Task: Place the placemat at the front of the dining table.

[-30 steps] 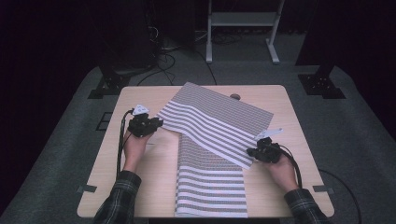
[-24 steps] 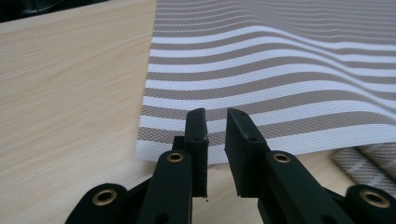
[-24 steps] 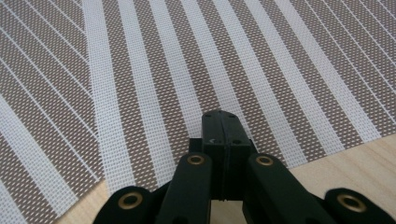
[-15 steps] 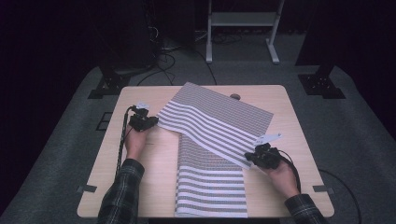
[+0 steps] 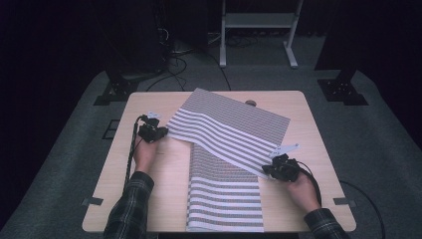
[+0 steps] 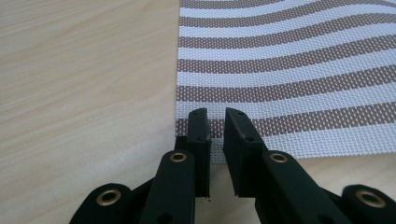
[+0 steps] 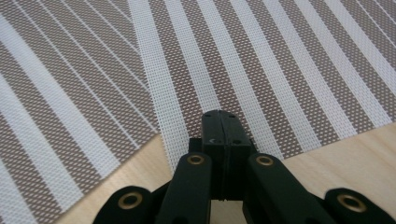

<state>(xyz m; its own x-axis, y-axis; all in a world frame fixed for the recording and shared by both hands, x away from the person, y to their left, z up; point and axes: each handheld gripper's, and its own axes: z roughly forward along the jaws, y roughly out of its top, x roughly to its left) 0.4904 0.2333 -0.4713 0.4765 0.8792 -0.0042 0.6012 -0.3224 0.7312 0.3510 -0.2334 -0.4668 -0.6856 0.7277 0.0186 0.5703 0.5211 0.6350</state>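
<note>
The left gripper's [image 5: 158,132] fingers [image 6: 200,135] stand slightly apart at the striped mat's [image 5: 234,130] corner; the right gripper's [image 7: 219,126] press together on its edge. The mat lies mid-tabletop [image 5: 159,174], half folded; flattening remains.

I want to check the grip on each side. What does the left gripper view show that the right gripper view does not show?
The left gripper view shows the left gripper with a narrow gap between its jaws, set at a corner of the striped mat, and a wide bare stretch of wooden table beside the mat's straight edge. The right gripper view shows the right gripper with its jaws pressed together on a mat edge, and a folded layer lying over another layer with stripes at a different angle. Both views share black jaws, the brown and white woven mat, and some light wood.
</note>
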